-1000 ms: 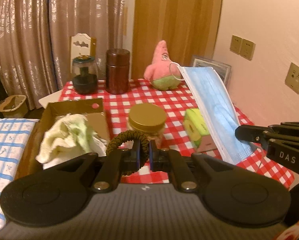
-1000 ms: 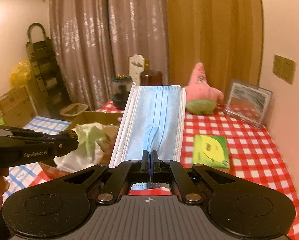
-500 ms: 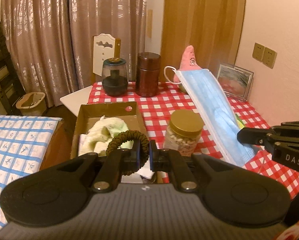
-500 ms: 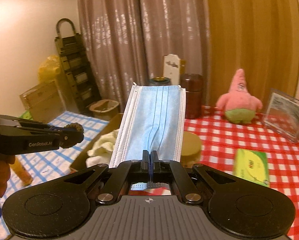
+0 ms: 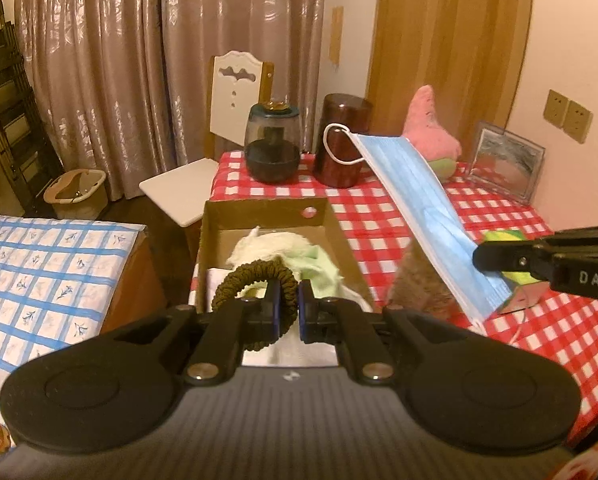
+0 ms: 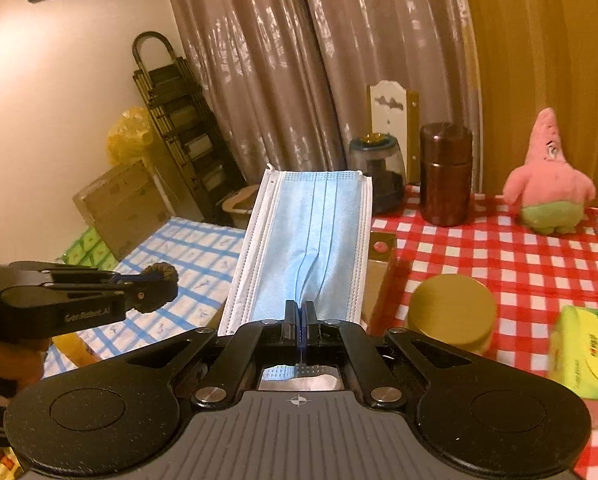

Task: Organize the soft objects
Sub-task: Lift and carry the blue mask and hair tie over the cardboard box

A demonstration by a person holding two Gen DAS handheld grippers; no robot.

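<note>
My left gripper (image 5: 288, 296) is shut on a dark olive scrunchie (image 5: 241, 280), held above the near end of an open cardboard box (image 5: 267, 210). A crumpled pale green and cream cloth (image 5: 283, 248) lies inside the box. My right gripper (image 6: 302, 310) is shut on the edge of a blue face mask (image 6: 307, 240), which sticks out stiffly ahead of it. In the left wrist view the mask (image 5: 419, 208) slants over the table to the right of the box, and the right gripper (image 5: 479, 258) comes in from the right. The left gripper (image 6: 167, 286) shows at left in the right wrist view.
On the red checked tablecloth (image 5: 379, 216) stand a dark brown canister (image 5: 345, 140), a grey glass jar (image 5: 273, 144), a pink starfish plush (image 6: 547, 176), a gold-lidded jar (image 6: 453, 308), a yellow-green packet (image 6: 587, 348) and a picture frame (image 5: 507, 164). A white chair (image 5: 235, 96) and a blue-patterned surface (image 5: 39, 280) lie to the left.
Both grippers have swung left across the table, each keeping its hold. The box now sits straight ahead of the left gripper, and the plush has slid to the right in both views.
</note>
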